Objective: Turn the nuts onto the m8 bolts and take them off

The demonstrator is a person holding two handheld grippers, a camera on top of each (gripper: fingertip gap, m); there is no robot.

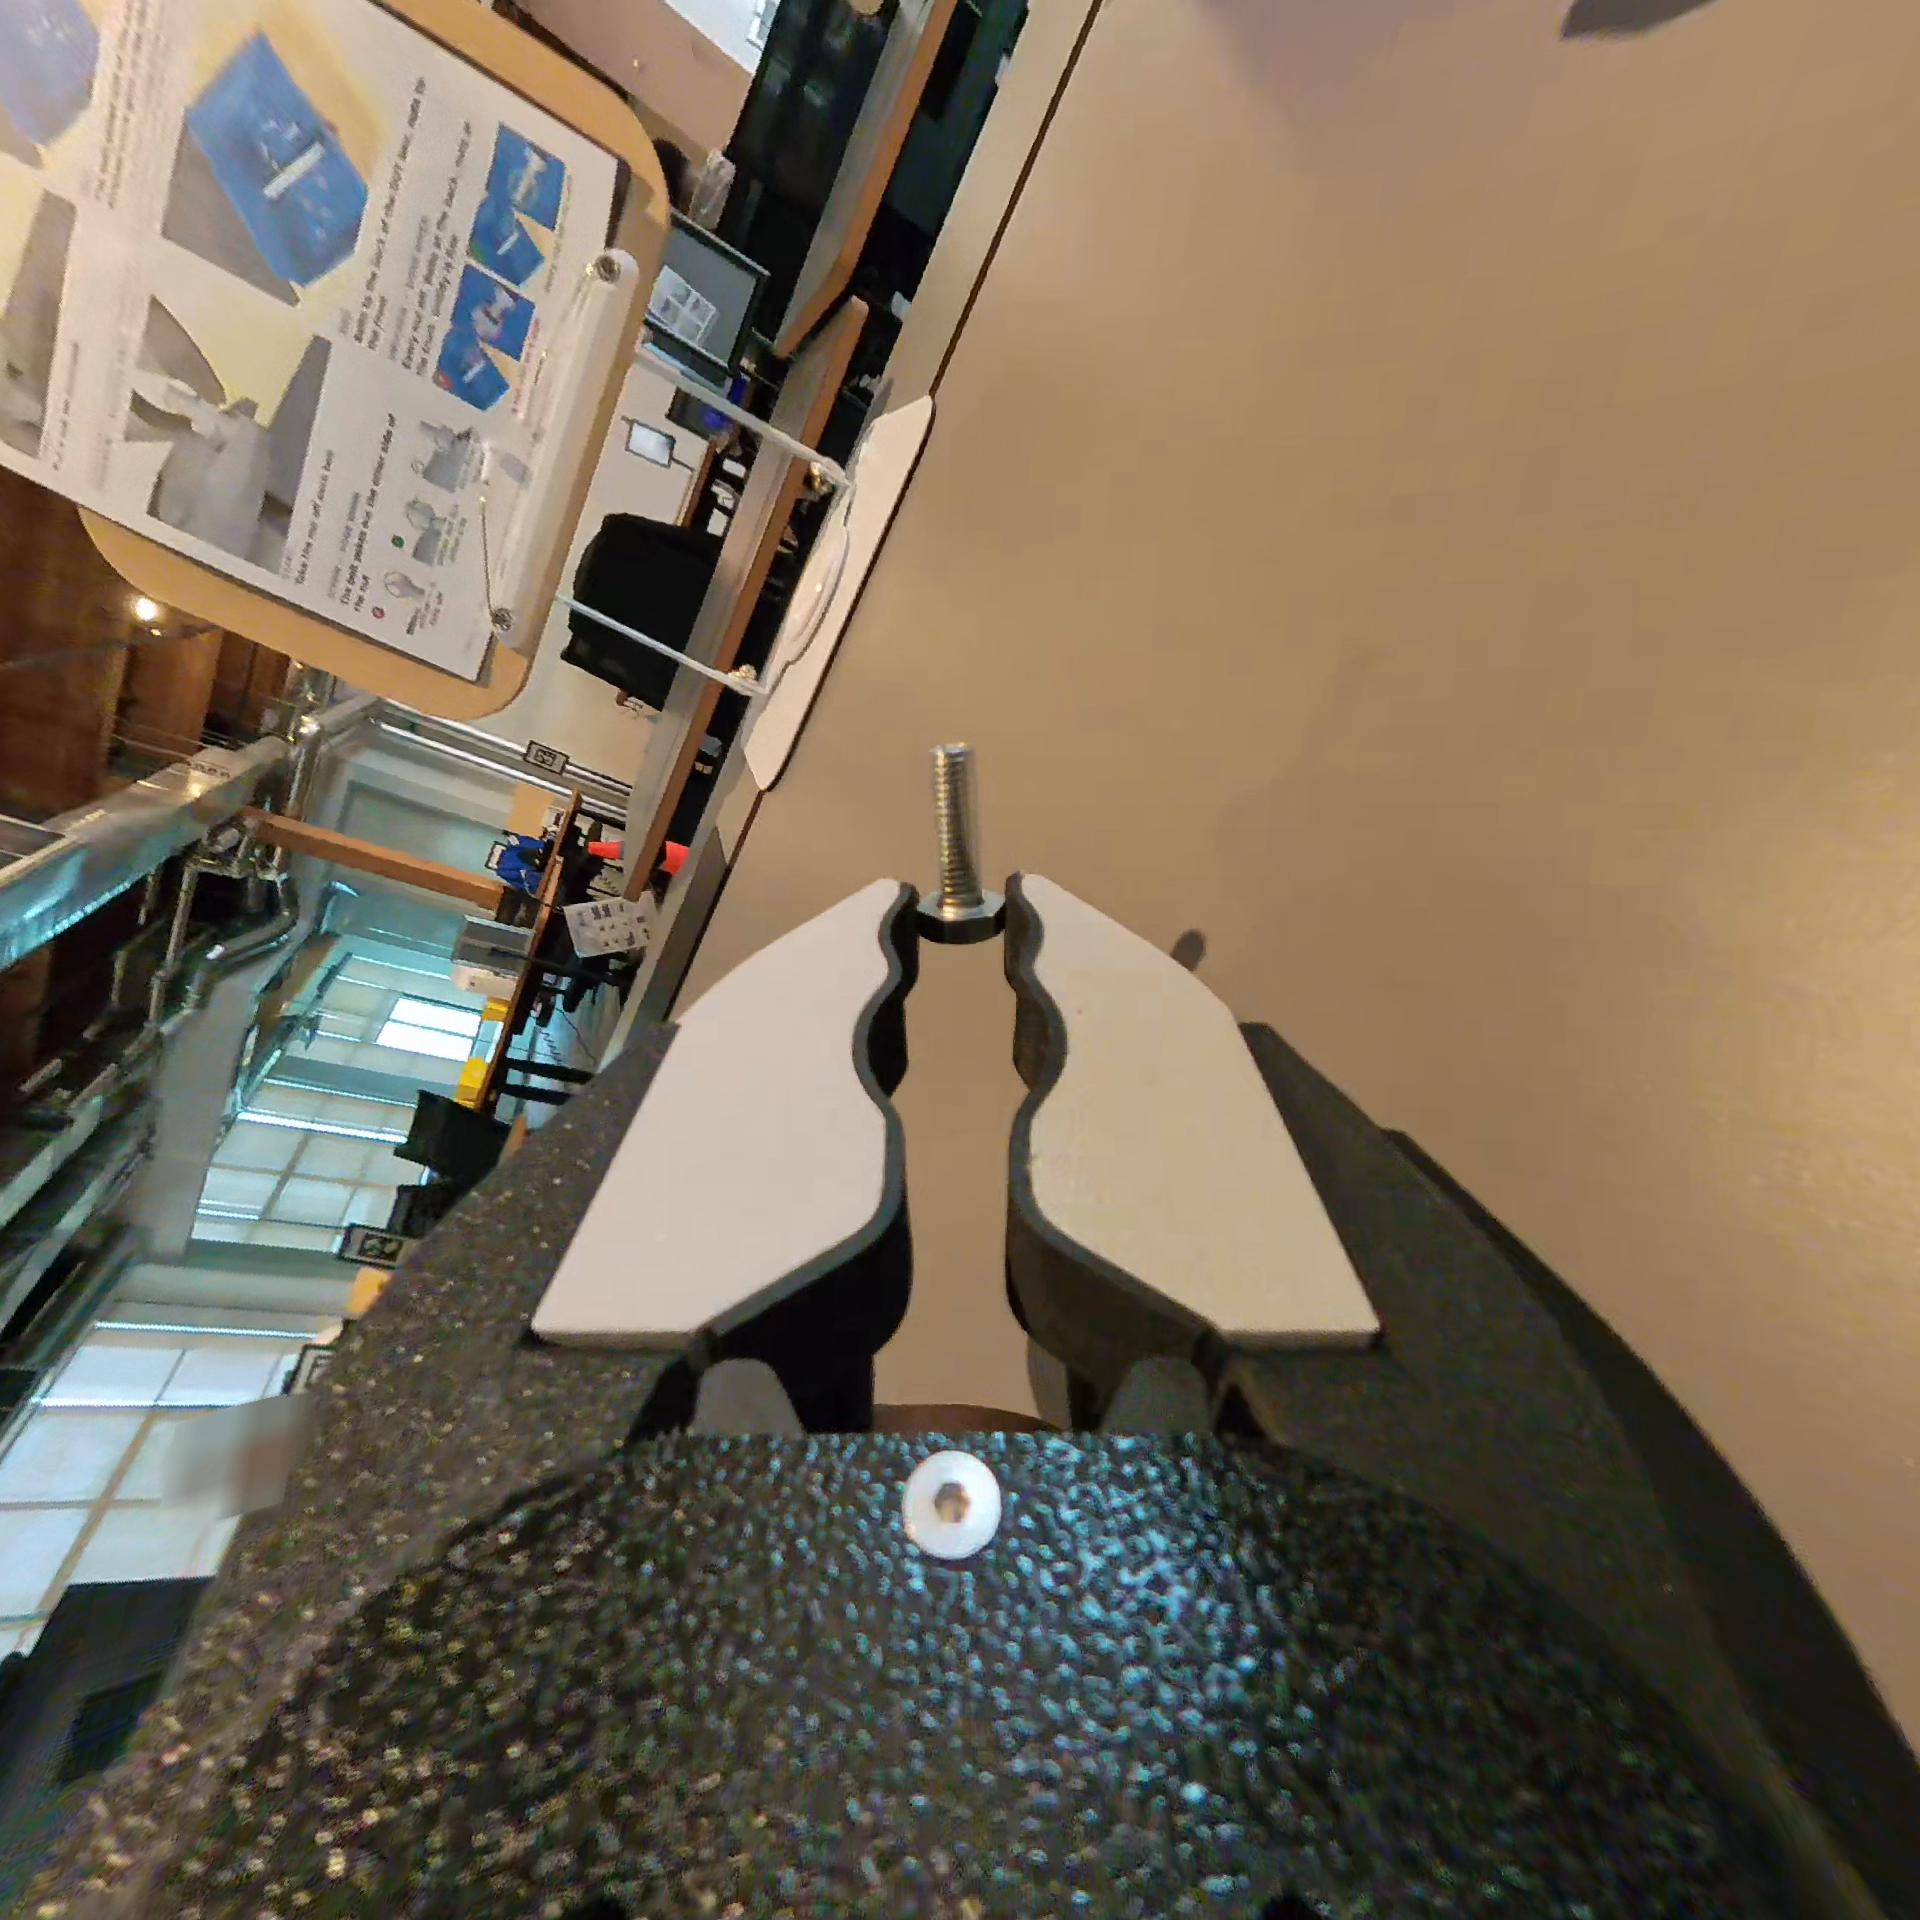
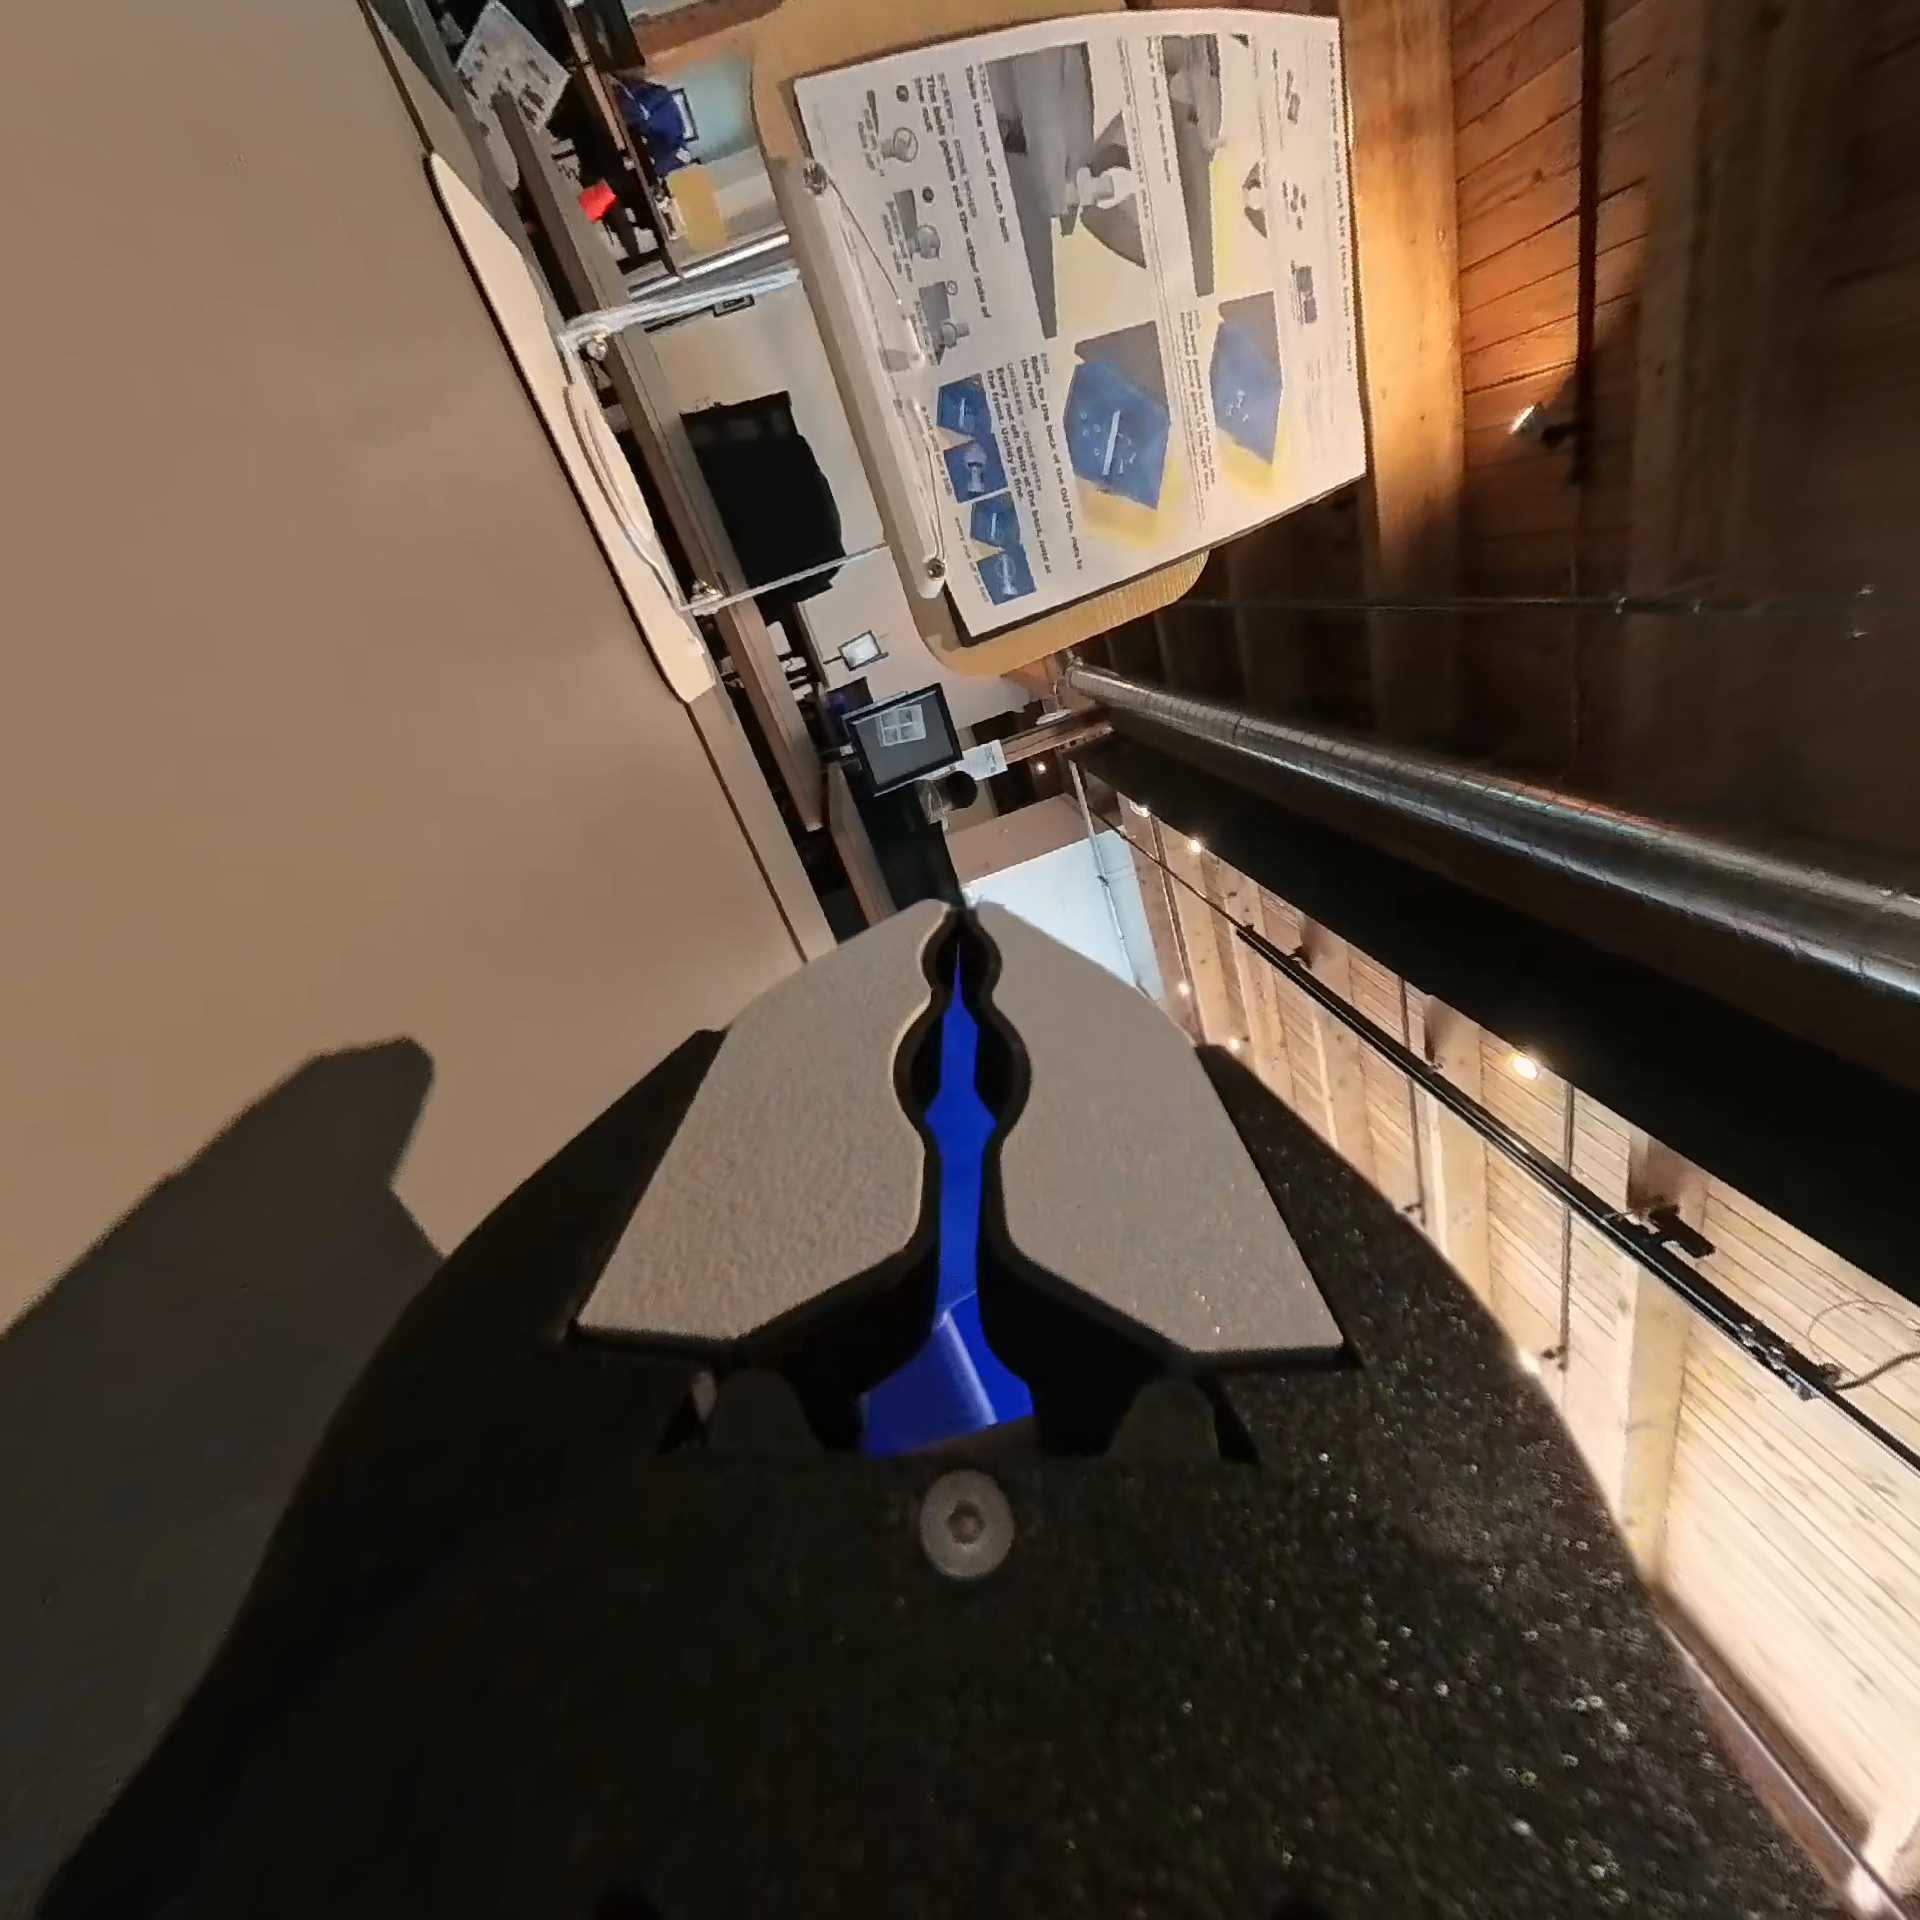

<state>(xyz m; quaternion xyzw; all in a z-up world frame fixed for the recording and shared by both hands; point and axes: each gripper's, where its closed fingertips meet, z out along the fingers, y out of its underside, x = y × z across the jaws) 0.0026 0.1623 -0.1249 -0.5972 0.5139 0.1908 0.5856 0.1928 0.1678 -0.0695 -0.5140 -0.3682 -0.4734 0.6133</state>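
The beige worktop (image 1: pixel 1455 520) fills the left wrist view. The left claw (image 1: pixel 961 920) pinches the hex head of a bolt (image 1: pixel 953 821), threads pointing away. The right claw (image 2: pixel 964 920) is pressed together, empty, something blue (image 2: pixel 961 1143) showing behind it.

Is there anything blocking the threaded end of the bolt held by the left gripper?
Nothing visible. The left gripper clamps the bolt by its hex head; the threaded shaft points out free, with only the plain beige tabletop behind it.
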